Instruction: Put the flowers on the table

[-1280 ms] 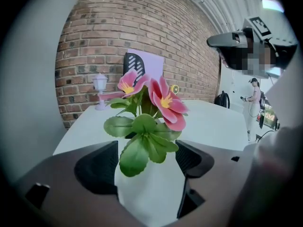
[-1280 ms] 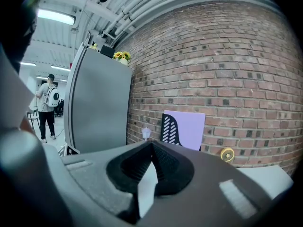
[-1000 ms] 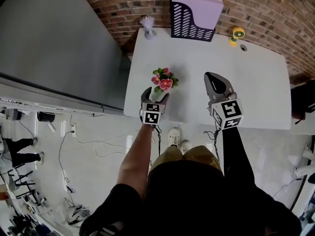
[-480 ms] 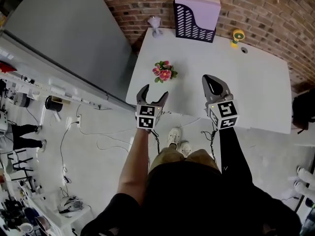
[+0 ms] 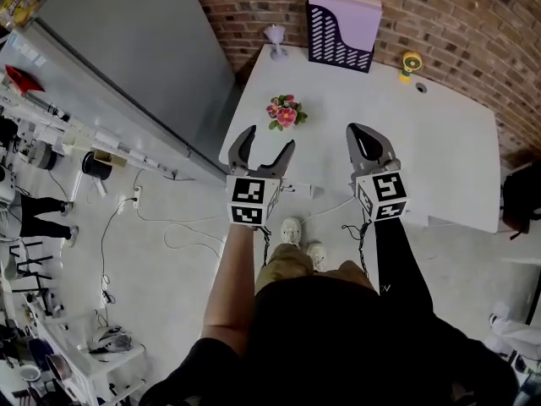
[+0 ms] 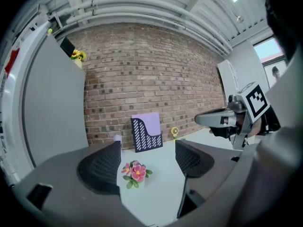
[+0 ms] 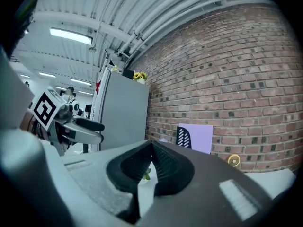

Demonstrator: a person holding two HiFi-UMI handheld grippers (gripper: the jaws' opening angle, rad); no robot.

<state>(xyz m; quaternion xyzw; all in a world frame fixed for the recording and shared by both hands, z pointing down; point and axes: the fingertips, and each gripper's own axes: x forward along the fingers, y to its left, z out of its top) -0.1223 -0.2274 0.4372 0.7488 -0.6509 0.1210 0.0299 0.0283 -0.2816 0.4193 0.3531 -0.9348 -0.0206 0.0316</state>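
A small bunch of pink flowers (image 5: 286, 112) with green leaves sits on the white table (image 5: 406, 142), near its left edge. In the left gripper view the flowers (image 6: 136, 173) show between the two jaws, well ahead of them. My left gripper (image 5: 263, 150) is open and empty, held back at the table's near left corner. My right gripper (image 5: 367, 141) is shut with nothing in it, above the table's near edge. Only a green leaf (image 7: 147, 174) of the flowers peeks past the shut jaws in the right gripper view.
A black and lilac file holder (image 5: 342, 30) stands at the back by the brick wall. A pale small vase (image 5: 275, 41) is at the back left corner, a yellow object (image 5: 409, 61) at the back right. A grey cabinet (image 5: 127, 49) flanks the table's left.
My left gripper has let go of the flowers, opened and drawn back toward me. The flowers now rest alone on the table. The right gripper stays shut.
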